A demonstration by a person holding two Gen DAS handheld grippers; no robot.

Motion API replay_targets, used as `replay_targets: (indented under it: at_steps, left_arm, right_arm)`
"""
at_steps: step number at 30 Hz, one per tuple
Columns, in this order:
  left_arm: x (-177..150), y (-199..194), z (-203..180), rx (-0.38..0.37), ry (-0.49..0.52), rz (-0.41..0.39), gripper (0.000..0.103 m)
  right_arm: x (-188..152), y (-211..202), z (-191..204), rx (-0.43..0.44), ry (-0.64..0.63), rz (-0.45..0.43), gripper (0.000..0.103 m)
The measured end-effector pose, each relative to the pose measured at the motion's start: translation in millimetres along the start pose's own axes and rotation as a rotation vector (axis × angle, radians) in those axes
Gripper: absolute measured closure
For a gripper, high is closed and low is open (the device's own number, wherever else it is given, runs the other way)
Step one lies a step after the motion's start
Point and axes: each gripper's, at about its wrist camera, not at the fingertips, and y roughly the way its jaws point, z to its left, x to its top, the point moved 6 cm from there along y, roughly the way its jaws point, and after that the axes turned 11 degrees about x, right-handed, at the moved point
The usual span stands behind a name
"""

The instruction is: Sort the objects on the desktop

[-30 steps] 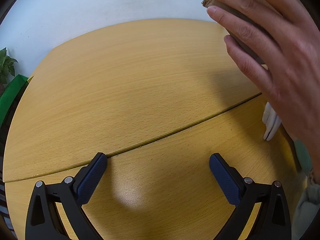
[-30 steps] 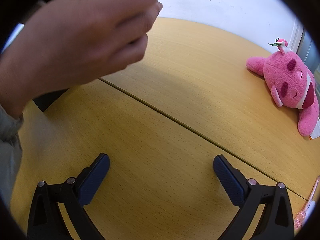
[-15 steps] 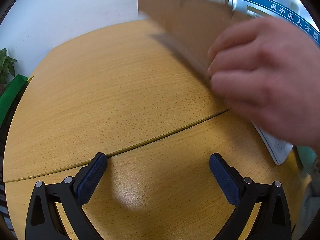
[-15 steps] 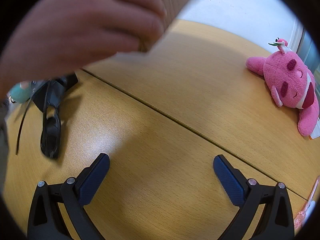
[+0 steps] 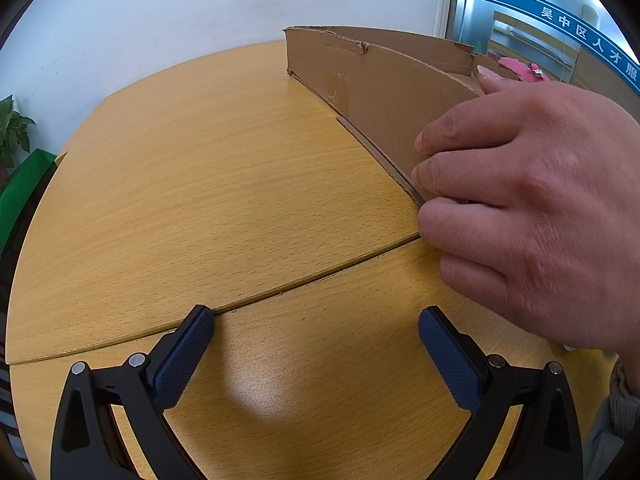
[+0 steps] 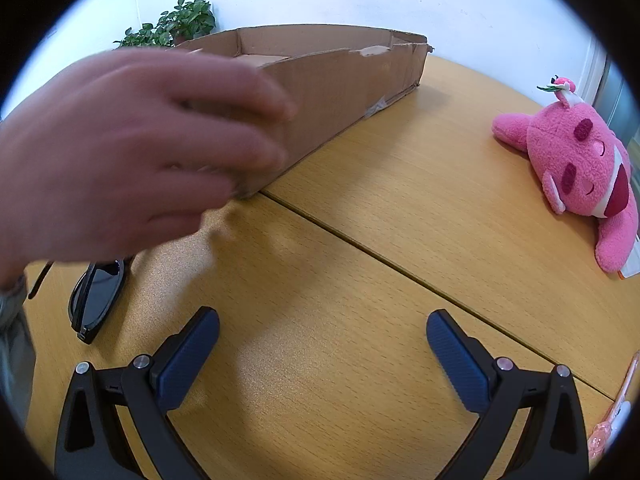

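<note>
In the left wrist view a potted plant (image 5: pixel 12 132) sits at the far left edge, past the rim of the wooden table (image 5: pixel 192 184). The left gripper (image 5: pixel 316 344) hovers low over the bare wood, its blue-padded jaws spread wide with nothing between them. To its right a shallow cardboard box (image 5: pixel 380 92) rests on the table (its top edge is torn), and a bare hand (image 5: pixel 532 216) grips the box's near corner, fingers on the outer wall.

In the right wrist view the same hand (image 6: pixel 120 156) fills the left side, blurred, clasping the box (image 6: pixel 340 84) at its near end. Below the hand lie black sunglasses (image 6: pixel 96 300), flat on the wood. The right gripper (image 6: pixel 322 344) is likewise wide open and empty above the table seam. Further right a pink plush toy (image 6: pixel 580 160) lies on its side, well apart from the box, and a pink object (image 6: pixel 616 412) (too cropped to identify) shows at the right edge.
</note>
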Motion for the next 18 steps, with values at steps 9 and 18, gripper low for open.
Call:
replay_targets:
  at_steps: [9,18]
  left_arm:
    - [-2.6,-1.0,-0.3,0.0,0.0,-0.001,0.0]
    - [-4.1,-1.6,-0.8,0.0,0.001,-0.001,0.0]
  right_arm:
    - [1.4,1.5,0.8,-0.001,0.0,0.0,0.0]
    - [2.1,2.4,1.1,-0.001,0.001,0.0,0.0]
